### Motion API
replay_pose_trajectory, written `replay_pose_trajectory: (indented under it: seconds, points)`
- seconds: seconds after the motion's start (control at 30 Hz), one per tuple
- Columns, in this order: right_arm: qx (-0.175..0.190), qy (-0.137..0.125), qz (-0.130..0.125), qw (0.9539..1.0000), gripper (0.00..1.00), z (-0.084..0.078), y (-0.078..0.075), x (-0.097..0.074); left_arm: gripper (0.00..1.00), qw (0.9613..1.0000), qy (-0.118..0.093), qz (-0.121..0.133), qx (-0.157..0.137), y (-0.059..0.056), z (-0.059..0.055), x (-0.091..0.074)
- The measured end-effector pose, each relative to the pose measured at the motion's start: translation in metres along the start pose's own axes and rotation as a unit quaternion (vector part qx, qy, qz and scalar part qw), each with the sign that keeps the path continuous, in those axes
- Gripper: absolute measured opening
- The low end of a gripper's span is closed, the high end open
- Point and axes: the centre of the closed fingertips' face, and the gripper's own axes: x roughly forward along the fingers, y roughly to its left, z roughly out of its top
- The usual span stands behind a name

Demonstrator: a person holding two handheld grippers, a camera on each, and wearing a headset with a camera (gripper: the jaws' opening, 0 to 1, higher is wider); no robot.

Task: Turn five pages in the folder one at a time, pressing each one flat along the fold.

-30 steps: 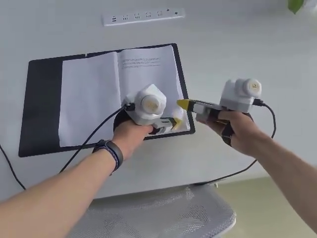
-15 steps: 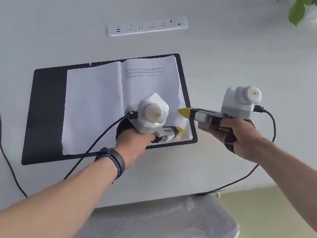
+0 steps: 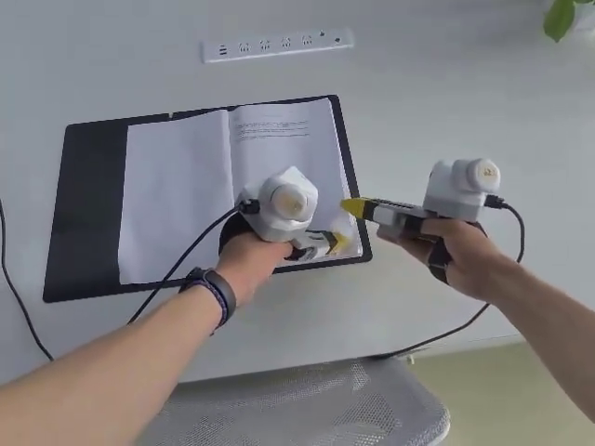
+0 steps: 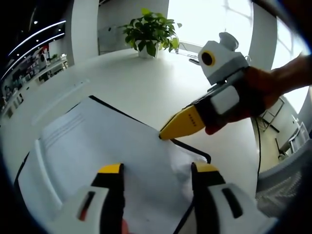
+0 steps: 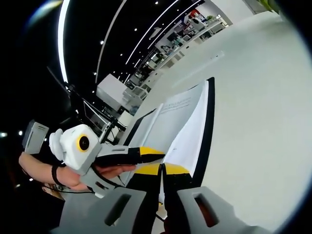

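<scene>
A black folder [image 3: 88, 214] lies open on the white table, with white sheets spread across both sides. My left gripper [image 3: 327, 243] hovers low over the bottom right corner of the right page [image 3: 284, 149]. Its jaws stand open in the left gripper view [image 4: 158, 170], with the page [image 4: 97, 141] under them and nothing between them. My right gripper [image 3: 351, 206] comes in from the right with its yellow tips together, and its point touches the page's right edge [image 4: 161, 136]. In the right gripper view [image 5: 162, 169] the jaws are shut right at that edge [image 5: 187, 131]. Whether they pinch the sheet is unclear.
A white power strip [image 3: 277, 43] lies at the back of the table, and a potted plant [image 4: 148, 31] stands further off. Cables trail from both grippers toward the table's front edge. A grey mesh chair [image 3: 307, 409] sits below that edge.
The head camera has shifted a little. Both grippers stay at the page's lower right corner, and the right gripper's tip keeps to the page edge.
</scene>
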Motion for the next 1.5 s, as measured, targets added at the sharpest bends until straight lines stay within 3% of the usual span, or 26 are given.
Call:
replay_pose_trajectory:
  seconds: [0.23, 0.4, 0.57, 1.0, 1.5]
  points:
    - [0.004, -0.004, -0.001, 1.0, 0.0, 0.002, 0.0, 0.0, 0.61, 1.0, 0.003, -0.004, 0.0, -0.002, -0.001, -0.01]
    - [0.006, -0.007, -0.004, 0.9999, 0.0, 0.002, 0.001, -0.004, 0.62, 1.0, -0.008, 0.003, 0.002, 0.002, 0.005, -0.025]
    - [0.016, -0.013, -0.005, 0.9998, 0.0, 0.003, 0.003, -0.006, 0.63, 0.9995, -0.026, 0.015, -0.007, 0.013, 0.011, -0.045]
    - [0.007, -0.027, 0.001, 0.9996, 0.0, 0.017, 0.021, -0.005, 0.66, 0.9972, -0.054, 0.042, -0.031, 0.039, 0.008, -0.091]
    - [0.004, -0.042, 0.021, 0.9989, 0.0, 0.031, 0.049, -0.002, 0.68, 0.9914, -0.081, 0.084, -0.059, 0.074, -0.007, -0.148]
